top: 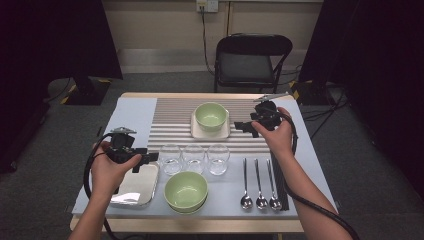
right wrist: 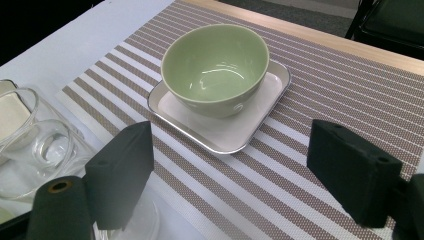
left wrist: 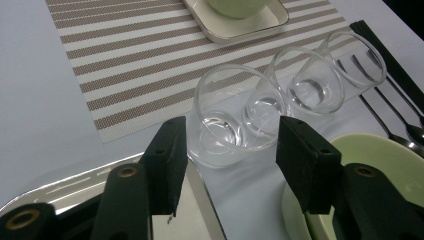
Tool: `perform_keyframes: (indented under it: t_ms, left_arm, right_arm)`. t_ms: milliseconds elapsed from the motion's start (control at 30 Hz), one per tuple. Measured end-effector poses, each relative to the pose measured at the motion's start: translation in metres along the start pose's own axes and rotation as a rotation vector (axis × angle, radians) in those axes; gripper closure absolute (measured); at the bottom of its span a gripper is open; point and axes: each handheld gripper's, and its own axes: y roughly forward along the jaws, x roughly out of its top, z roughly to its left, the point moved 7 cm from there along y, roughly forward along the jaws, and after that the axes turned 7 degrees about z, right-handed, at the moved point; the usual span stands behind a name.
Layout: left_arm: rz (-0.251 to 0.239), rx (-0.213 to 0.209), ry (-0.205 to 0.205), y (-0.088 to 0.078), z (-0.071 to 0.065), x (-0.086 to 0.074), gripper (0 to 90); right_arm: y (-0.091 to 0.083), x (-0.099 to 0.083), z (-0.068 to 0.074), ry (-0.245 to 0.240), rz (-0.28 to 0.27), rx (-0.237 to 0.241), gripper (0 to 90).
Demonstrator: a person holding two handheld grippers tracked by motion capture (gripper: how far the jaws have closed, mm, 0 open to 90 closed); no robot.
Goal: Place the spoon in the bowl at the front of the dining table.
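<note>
Three clear glasses stand in a row mid-table; the left glass [top: 170, 158] [left wrist: 235, 117] is nearest my left gripper [top: 145, 159] [left wrist: 231, 160]. That gripper hovers over the corner of a silver tray [top: 135, 189] [left wrist: 65, 186]. Its jaws are open, with the glass just ahead and framed between them; the pads do not press on it. My right gripper [top: 242, 126] [right wrist: 235, 175] is held wide open and holds nothing. It points at a green bowl [top: 211, 115] [right wrist: 215, 67] on a white square plate [top: 197, 133] [right wrist: 225, 131].
A second green bowl [top: 186, 190] [left wrist: 380, 160] sits at the front centre. Three spoons [top: 259, 186] and black chopsticks [top: 280, 182] lie at the front right. A striped placemat [top: 175, 120] covers the back half of the table. A folding chair [top: 250, 57] stands behind the table.
</note>
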Motion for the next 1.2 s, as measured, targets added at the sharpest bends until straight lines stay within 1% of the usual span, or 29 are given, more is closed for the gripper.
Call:
perform_keyframes:
  t_ms: [167,233,267,300,333,400,433,467,533,567,600,867,933,1000,1033,1133,1167,1200]
  left_arm:
    - [-0.011,-0.002,0.010,0.000,-0.007,0.006,49.9]
    - [-0.008,-0.007,0.011,0.000,-0.011,0.008,51.6]
    - [0.000,-0.008,0.017,0.000,-0.012,0.008,53.0]
    - [0.003,-0.019,0.018,0.001,-0.014,0.009,53.8]
    - [0.001,-0.020,0.018,0.002,-0.016,0.010,54.1]
    - [0.013,-0.021,0.032,0.003,-0.018,0.010,54.8]
    - [0.007,-0.021,0.027,0.003,-0.020,0.012,55.0]
    - [0.008,-0.019,0.038,0.003,-0.021,0.012,55.6]
    - [0.004,-0.025,0.038,0.004,-0.024,0.015,56.4]
    - [0.001,-0.035,0.032,0.004,-0.027,0.016,56.7]
    - [0.010,-0.034,0.049,0.004,-0.027,0.016,57.4]
    - [-0.010,-0.057,0.055,0.006,-0.039,0.024,62.2]
    - [-0.008,-0.062,0.068,0.006,-0.041,0.025,63.5]
    - [-0.005,-0.072,0.069,0.007,-0.045,0.026,64.8]
    - [-0.001,-0.073,0.077,0.008,-0.046,0.026,65.3]
    - [0.001,-0.095,0.072,0.011,-0.052,0.027,68.0]
    - [0.004,-0.095,0.080,0.012,-0.054,0.028,69.0]
    - [0.005,-0.105,0.078,0.012,-0.056,0.029,69.1]
  right_arm:
    - [-0.003,-0.002,-0.001,-0.001,-0.003,0.000,18.5]
    - [-0.004,-0.003,-0.001,-0.004,-0.001,0.003,18.5]
    - [-0.004,-0.003,0.000,-0.006,-0.001,0.003,18.5]
    - [-0.005,-0.004,0.000,-0.007,0.001,0.005,18.5]
    - [-0.005,-0.004,0.000,-0.008,0.001,0.006,18.5]
    - [-0.005,-0.005,0.001,-0.013,0.002,0.005,18.5]
    - [-0.005,-0.006,0.002,-0.013,0.003,0.009,18.5]
    - [-0.005,-0.006,0.002,-0.014,0.006,0.009,18.5]
    - [-0.004,-0.008,0.003,-0.020,0.010,0.012,18.5]
    - [-0.004,-0.009,0.003,-0.025,0.010,0.010,18.5]
    - [-0.004,-0.010,0.003,-0.019,0.012,0.013,18.4]
    - [-0.003,-0.014,0.002,-0.019,0.016,0.020,18.4]
    - [-0.003,-0.014,0.001,-0.019,0.013,0.018,18.4]
    - [-0.004,-0.014,0.002,-0.020,0.012,0.017,18.5]
    - [-0.004,-0.014,0.001,-0.019,0.011,0.017,18.4]
    - [-0.005,-0.014,0.001,-0.022,0.011,0.019,18.4]
    - [-0.005,-0.015,0.001,-0.019,0.011,0.018,18.4]
    - [-0.006,-0.015,0.001,-0.021,0.010,0.020,18.4]
